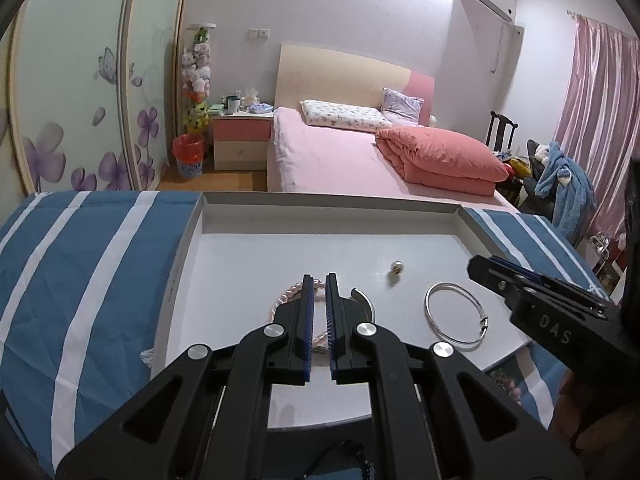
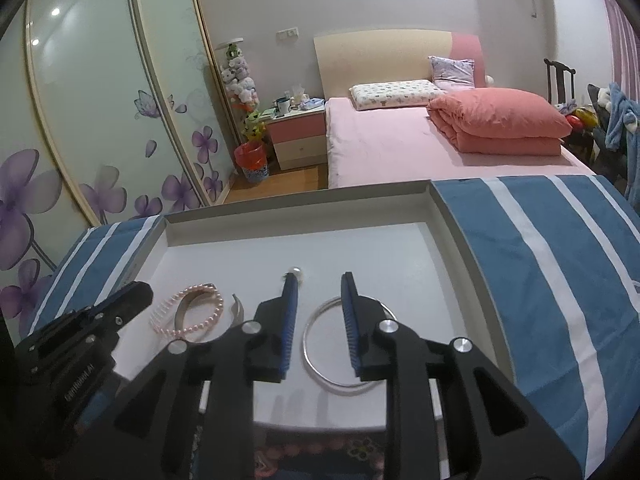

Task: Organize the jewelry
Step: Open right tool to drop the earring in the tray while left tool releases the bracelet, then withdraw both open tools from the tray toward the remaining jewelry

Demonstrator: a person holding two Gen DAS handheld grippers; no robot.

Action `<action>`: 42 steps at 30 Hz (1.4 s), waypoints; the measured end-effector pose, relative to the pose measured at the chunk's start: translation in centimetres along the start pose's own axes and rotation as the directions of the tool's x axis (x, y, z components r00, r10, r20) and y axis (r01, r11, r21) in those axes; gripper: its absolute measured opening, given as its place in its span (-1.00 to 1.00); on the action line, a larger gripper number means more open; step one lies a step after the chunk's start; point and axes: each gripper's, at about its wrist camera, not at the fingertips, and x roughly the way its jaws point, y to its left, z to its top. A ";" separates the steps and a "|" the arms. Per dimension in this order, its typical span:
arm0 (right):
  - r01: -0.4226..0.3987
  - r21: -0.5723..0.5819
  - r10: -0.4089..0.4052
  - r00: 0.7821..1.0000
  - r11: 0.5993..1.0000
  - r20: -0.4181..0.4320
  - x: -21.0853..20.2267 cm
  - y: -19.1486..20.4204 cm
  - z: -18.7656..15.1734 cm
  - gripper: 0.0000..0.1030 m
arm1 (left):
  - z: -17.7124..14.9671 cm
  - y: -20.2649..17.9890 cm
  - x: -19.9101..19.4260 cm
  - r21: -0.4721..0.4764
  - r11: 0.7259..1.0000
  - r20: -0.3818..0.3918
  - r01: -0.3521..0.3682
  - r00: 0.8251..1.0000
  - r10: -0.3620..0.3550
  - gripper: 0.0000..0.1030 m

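Bedroom table, white tray [image 2: 448, 216]: right gripper [image 2: 318, 284], jaws parted and empty, poised above silver bangle [image 2: 316, 364]; left gripper [image 1: 319, 280] closed, empty. Next: straddle bangle's rim, then close.

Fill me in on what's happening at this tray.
A person is sorting jewelry with a handheld gripper in each hand, over a shallow white tray on a blue striped cloth. The left gripper is shut and empty, poised above a pink pearl headband. The right gripper has its jaws parted above a silver bangle, gripping nothing. A small pearl earring lies loose further back in the tray. Nothing has been lifted yet.
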 end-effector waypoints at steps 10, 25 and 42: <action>0.011 0.007 -0.011 1.000 1.000 0.023 -2.8 -0.6 -0.7 -0.50 | -0.1 1.4 -2.4 -0.030 1.000 0.015 0.002 1.000 -0.001 -0.87; 0.022 -0.040 -0.026 0.997 0.999 -0.079 -8.5 -2.2 -7.1 -0.50 | -5.4 4.2 -7.6 -0.021 0.999 -0.056 -0.030 0.998 0.029 -0.71; -0.020 -0.116 -0.002 0.982 0.993 -0.189 -8.9 -0.2 -12.1 -0.50 | -8.4 4.2 -9.7 0.022 0.998 -0.071 -0.055 0.996 0.056 -0.15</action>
